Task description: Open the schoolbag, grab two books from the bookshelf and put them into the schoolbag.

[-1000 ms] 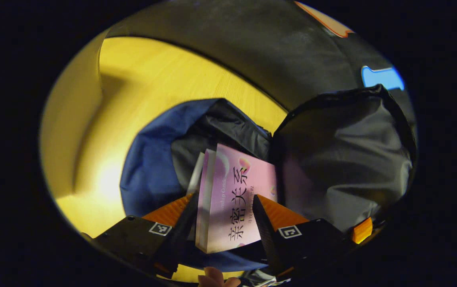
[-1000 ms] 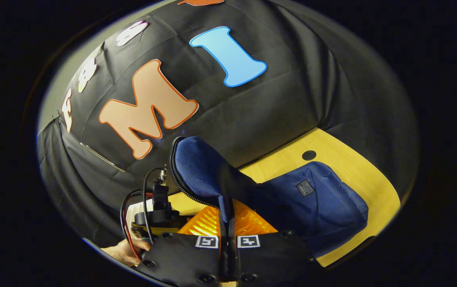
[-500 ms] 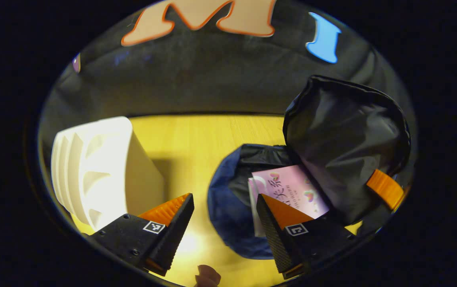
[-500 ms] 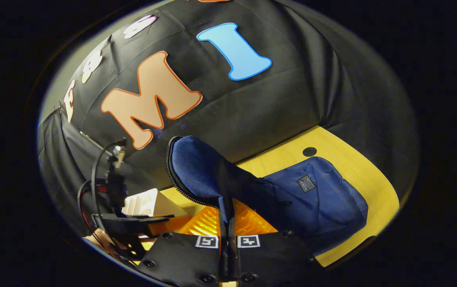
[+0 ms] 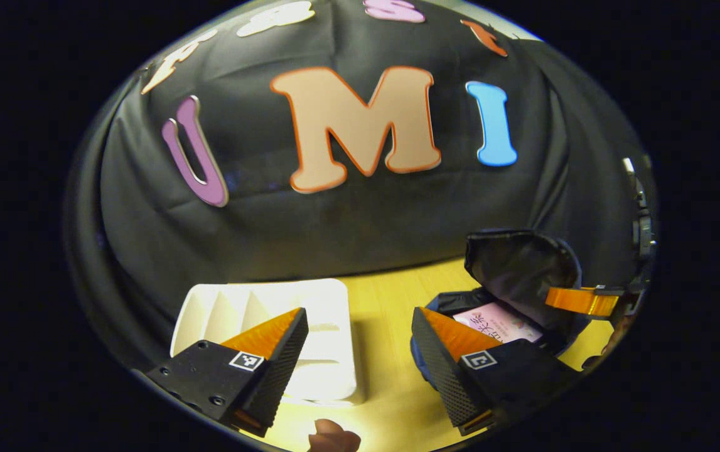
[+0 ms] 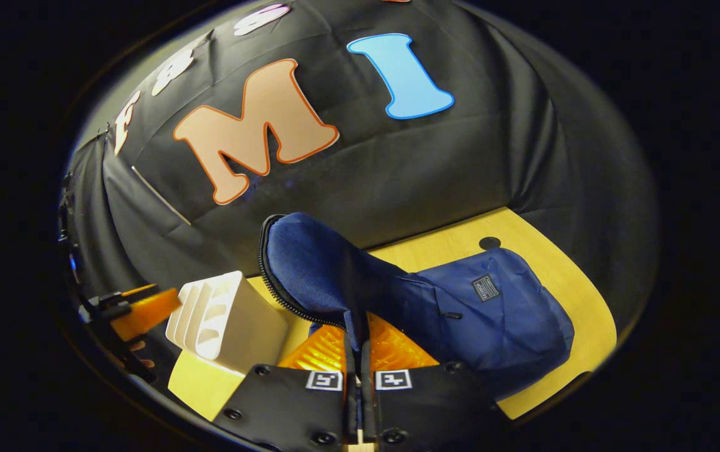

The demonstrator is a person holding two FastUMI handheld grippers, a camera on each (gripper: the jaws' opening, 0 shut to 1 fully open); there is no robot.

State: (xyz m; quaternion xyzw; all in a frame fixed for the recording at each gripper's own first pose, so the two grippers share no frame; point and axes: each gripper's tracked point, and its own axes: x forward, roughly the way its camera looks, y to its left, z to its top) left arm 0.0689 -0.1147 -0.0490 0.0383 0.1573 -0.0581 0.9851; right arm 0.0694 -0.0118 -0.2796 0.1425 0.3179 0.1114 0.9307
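The blue schoolbag [image 6: 498,314] lies on the yellow wooden table [image 6: 560,270]. My right gripper [image 6: 358,342] is shut on a strap of its flap [image 6: 309,263] and holds the flap upright. In the left gripper view the bag's mouth [image 5: 460,301] gapes open, the flap's dark lining [image 5: 516,263] stands above it, and a pink book [image 5: 498,321] lies inside. My left gripper [image 5: 360,351] hangs open above the table, between the bag and the white slotted bookshelf [image 5: 328,301], with nothing between its fingers. The bookshelf [image 6: 228,320] stands left of the bag.
The booth's black cloth wall [image 5: 347,238] closes off the table's far side. A small dark hole [image 6: 489,242] marks the tabletop behind the bag. A person's fingertip [image 5: 334,436] shows at the bottom edge. Bare tabletop [image 5: 385,376] runs between bookshelf and bag.
My left gripper let go of the pink book inside the bag, then rose and drew back away from the bag. My right gripper kept its hold on the flap.
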